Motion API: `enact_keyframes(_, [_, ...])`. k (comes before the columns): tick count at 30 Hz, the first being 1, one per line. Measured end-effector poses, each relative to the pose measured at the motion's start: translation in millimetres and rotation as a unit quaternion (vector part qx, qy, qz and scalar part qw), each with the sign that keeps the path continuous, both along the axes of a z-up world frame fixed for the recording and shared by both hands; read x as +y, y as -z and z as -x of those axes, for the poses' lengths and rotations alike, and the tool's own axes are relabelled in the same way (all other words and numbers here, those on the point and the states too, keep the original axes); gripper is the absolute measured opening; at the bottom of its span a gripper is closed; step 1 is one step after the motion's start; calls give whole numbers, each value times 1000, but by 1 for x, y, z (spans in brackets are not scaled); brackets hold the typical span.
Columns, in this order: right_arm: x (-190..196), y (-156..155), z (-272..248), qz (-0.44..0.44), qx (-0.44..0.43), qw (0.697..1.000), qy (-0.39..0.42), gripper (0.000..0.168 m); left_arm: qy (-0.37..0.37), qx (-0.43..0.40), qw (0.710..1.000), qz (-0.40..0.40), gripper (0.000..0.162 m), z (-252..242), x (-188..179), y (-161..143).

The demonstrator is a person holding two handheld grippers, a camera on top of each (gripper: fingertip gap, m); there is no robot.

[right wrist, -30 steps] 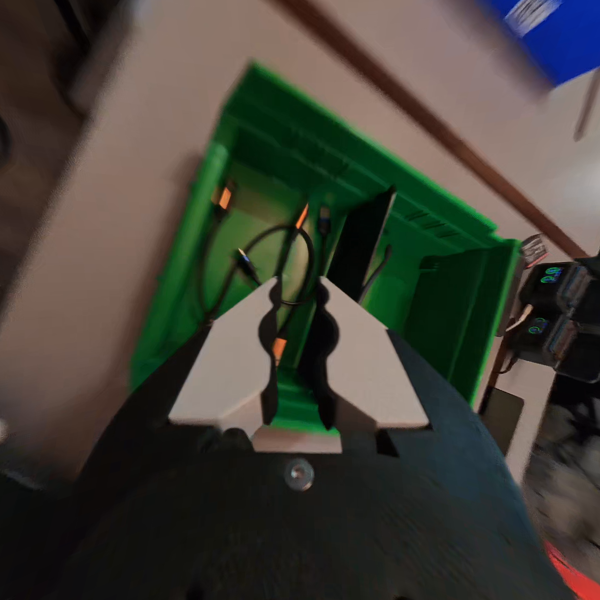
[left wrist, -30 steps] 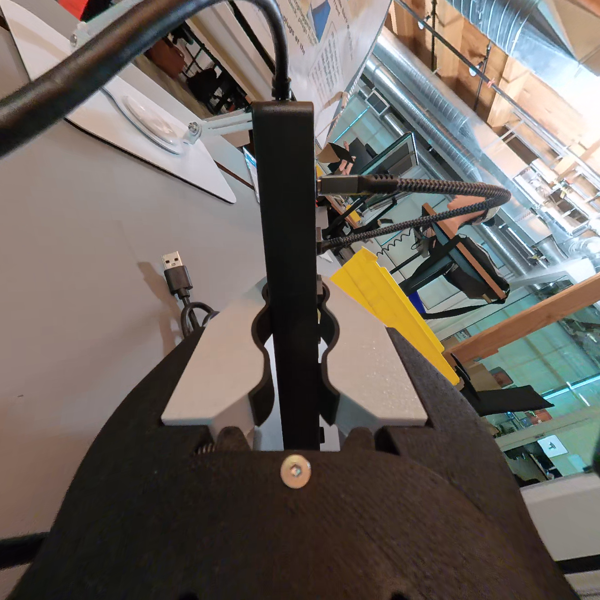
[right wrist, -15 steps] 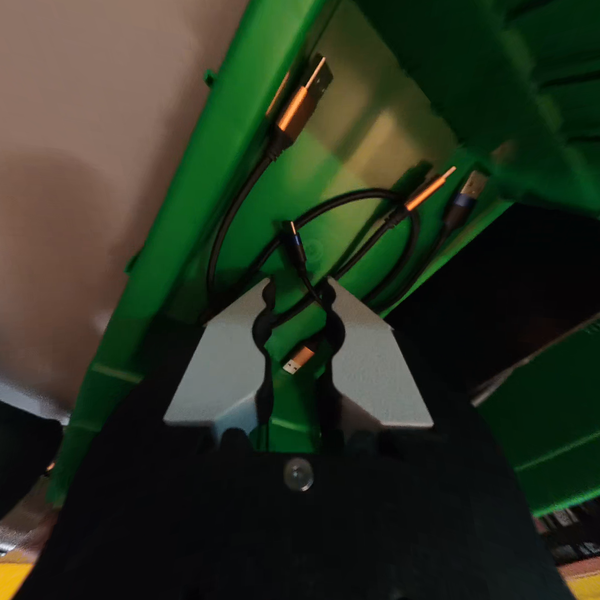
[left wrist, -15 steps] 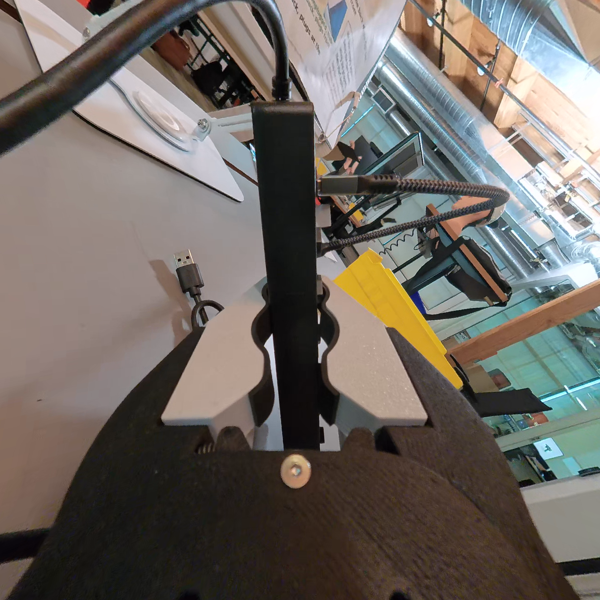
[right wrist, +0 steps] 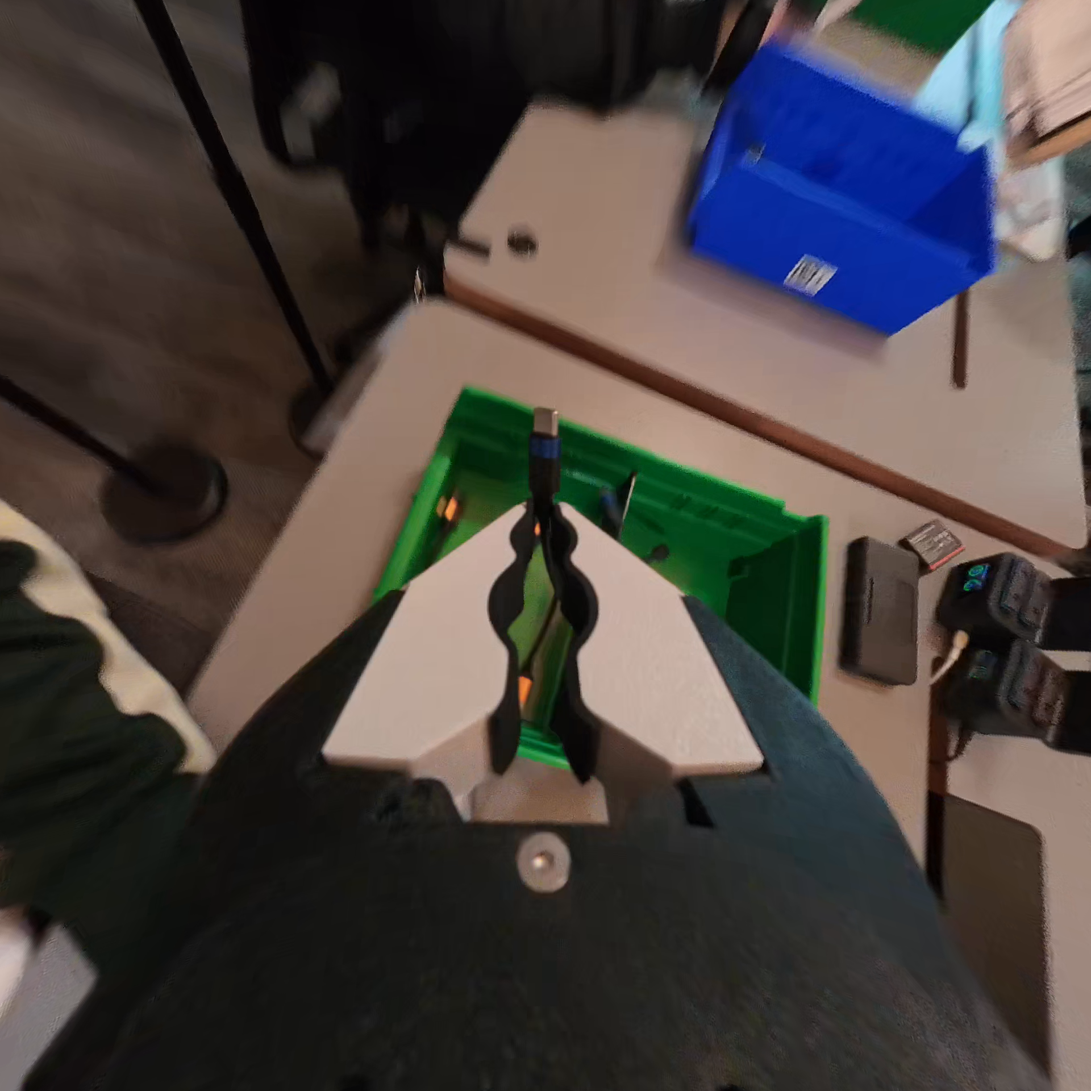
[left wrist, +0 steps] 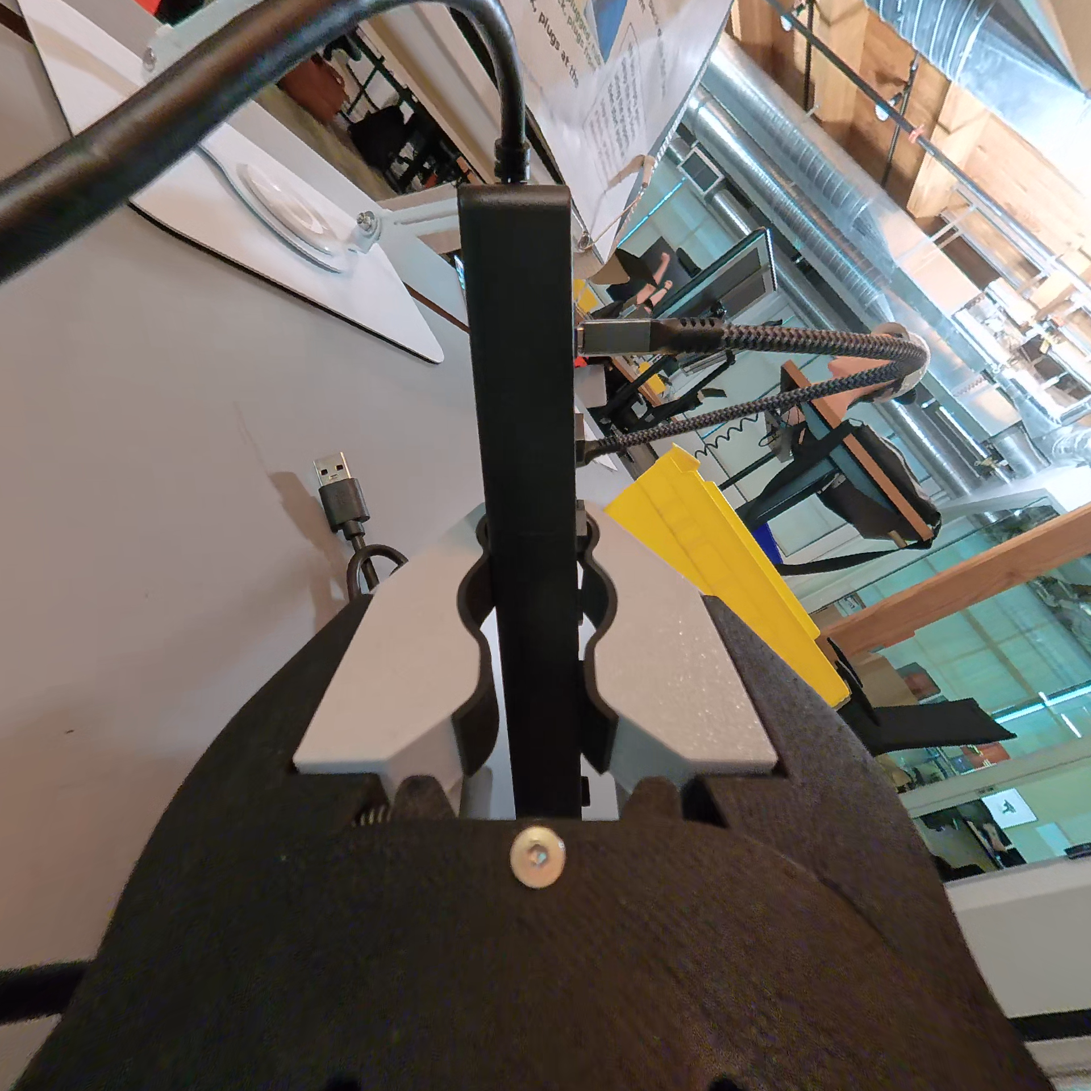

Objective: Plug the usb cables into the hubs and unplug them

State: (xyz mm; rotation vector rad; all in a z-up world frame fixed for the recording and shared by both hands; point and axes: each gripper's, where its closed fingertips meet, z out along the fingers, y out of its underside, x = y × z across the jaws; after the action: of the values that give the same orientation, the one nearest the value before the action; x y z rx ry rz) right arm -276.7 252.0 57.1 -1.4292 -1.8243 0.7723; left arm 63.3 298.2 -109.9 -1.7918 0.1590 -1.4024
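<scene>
An industrial-style workshop or lab is indicated: exposed silver ducting [left wrist: 826, 195] and timber beams [left wrist: 974, 567] are seen overhead, with monitors on desks [left wrist: 714, 283], plastic parts bins [right wrist: 838, 195] and grey counters [right wrist: 738, 366].

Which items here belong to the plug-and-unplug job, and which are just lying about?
Job:
- black hub, clamped in left gripper
- braided cable plugged into it
- blue-collared cable, pinched by right gripper
- green bin of spare cables
- loose black plug

Lying about:
- blue bin
- yellow bin
- black box
</scene>
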Motion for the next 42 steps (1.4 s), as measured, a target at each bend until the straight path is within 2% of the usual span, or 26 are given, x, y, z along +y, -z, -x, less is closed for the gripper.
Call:
enact_keyframes(3, [-6,-53,-46,63,85,994,11,4,0,5,1000,-2,21,-1,-1,1])
enact_keyframes(6, [-14,-81,-104,107,151,982,27,3,-1,5,1000,1,20,0,0,2])
enact_keyframes(9, [-25,-86,-167,146,203,967,52,4,-5,-4,1000,8,20,2,2,2])
enact_keyframes(12, [-33,-74,-232,139,232,957,103,4,-10,-13,1000,15,20,5,3,2])
enact_keyframes(16, [-53,-47,-312,122,258,942,177,3,-17,-14,1000,20,20,8,5,3])
enact_keyframes(20, [-70,8,-370,98,233,933,257,3,-23,-16,999,22,20,11,7,4])
enact_keyframes(24, [-80,89,-403,59,136,933,327,3,-25,-6,1000,13,20,10,5,4])
enact_keyframes(27, [-94,144,-418,11,46,936,350,4,-24,9,1000,3,20,7,3,5])
enact_keyframes(32, [-132,200,-429,-41,-62,940,332,4,-20,24,999,-6,20,4,2,6])
enact_keyframes(34, [-144,215,-437,-52,-101,939,325,5,-20,24,999,-6,20,4,2,6])
enact_keyframes(35, [-147,220,-439,-49,-107,938,325,9,-21,24,999,-5,20,4,2,7])
enact_keyframes(36, [-150,223,-439,-39,-102,939,326,20,-22,24,999,-4,20,4,2,7])
enact_keyframes(38, [-152,220,-437,-3,-67,942,328,33,-21,27,999,-4,20,4,2,7])
enact_keyframes(40, [-141,206,-436,19,-8,936,351,36,-21,30,999,-7,20,3,1,7])
enact_keyframes(42, [-113,192,-449,8,38,903,428,32,-22,34,999,-9,20,3,1,8])
